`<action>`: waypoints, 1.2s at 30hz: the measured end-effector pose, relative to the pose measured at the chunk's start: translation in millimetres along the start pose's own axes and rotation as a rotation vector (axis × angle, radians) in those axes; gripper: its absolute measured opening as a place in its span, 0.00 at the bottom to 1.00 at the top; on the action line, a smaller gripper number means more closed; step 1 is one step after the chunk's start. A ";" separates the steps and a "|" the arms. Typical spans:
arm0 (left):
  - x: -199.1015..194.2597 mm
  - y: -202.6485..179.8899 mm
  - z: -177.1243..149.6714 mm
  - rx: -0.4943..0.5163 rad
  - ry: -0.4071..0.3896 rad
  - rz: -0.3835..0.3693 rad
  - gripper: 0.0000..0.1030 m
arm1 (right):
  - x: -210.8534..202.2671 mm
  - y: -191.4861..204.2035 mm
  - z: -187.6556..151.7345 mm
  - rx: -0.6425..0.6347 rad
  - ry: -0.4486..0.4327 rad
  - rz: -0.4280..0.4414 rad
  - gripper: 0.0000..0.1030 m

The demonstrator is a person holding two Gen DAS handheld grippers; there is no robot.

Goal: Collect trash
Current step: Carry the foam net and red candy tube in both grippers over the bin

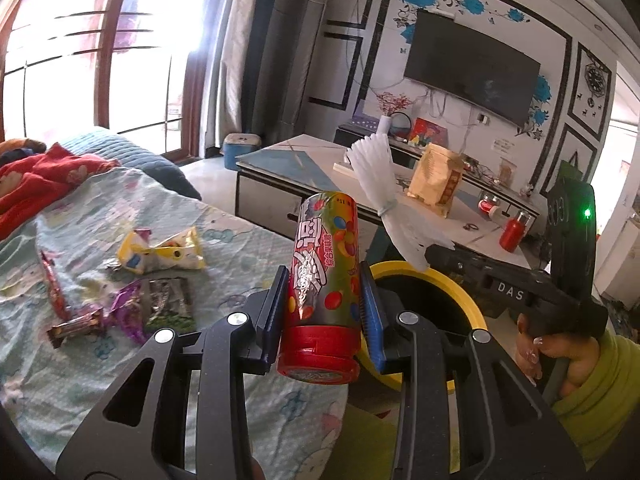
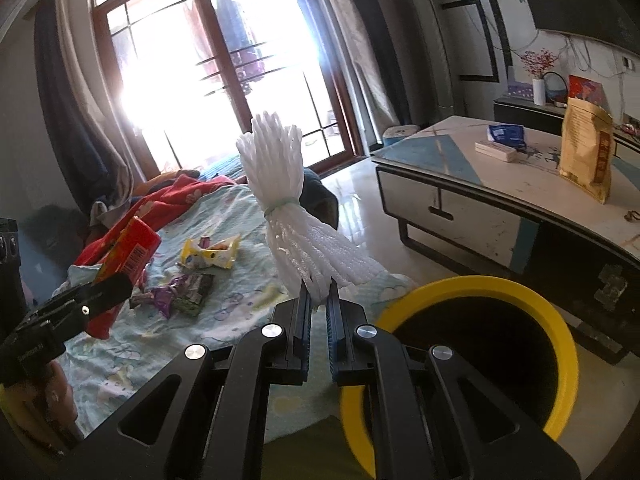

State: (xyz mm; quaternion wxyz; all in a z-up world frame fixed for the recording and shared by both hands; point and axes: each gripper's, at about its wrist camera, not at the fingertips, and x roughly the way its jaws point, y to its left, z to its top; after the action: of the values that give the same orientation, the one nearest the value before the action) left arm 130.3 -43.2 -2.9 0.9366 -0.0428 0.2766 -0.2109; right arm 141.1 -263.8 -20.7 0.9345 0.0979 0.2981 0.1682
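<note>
My left gripper [image 1: 325, 304] is shut on a red candy tube [image 1: 325, 276] with a red cap, held above the bed edge beside the yellow-rimmed bin [image 1: 460, 292]. My right gripper [image 2: 319, 312] is shut on a white foam net bundle [image 2: 288, 200] tied with a band, held left of the bin [image 2: 560, 320]. The foam bundle also shows in the left wrist view [image 1: 384, 200]. The tube in the left gripper shows in the right wrist view [image 2: 124, 256]. A yellow wrapper [image 1: 160, 254], a purple wrapper [image 1: 128, 308], a dark foil packet [image 1: 168, 304] and a chocolate bar wrapper [image 1: 76, 326] lie on the bedsheet.
A red blanket [image 1: 36, 184] lies at the bed's far end. A low coffee table [image 2: 480, 184] stands beyond the bin, with a tan pouch [image 2: 586, 156], a tissue pack and a red bottle [image 1: 514, 230]. A TV [image 1: 472, 66] hangs on the wall.
</note>
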 end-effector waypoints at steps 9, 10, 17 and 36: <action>17.0 -24.5 3.0 0.017 0.009 -0.040 0.26 | -18.3 -33.4 -12.0 0.033 -0.007 -0.066 0.07; 19.1 -28.5 2.7 0.021 0.010 -0.044 0.26 | -19.9 -36.6 -13.1 0.037 -0.007 -0.071 0.07; 37.7 -46.9 0.4 0.038 0.030 -0.074 0.26 | -28.3 -61.2 -23.9 0.061 0.005 -0.128 0.07; 91.7 -94.4 -27.8 0.092 0.142 -0.154 0.26 | -32.2 -115.7 -56.6 0.146 0.094 -0.228 0.07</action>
State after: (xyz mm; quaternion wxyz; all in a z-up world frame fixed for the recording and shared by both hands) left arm 149.8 -166.3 -53.5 0.8967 -0.0060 0.3281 -0.2971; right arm 112.7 -378.0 -82.1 0.9230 0.1230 0.3622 0.0431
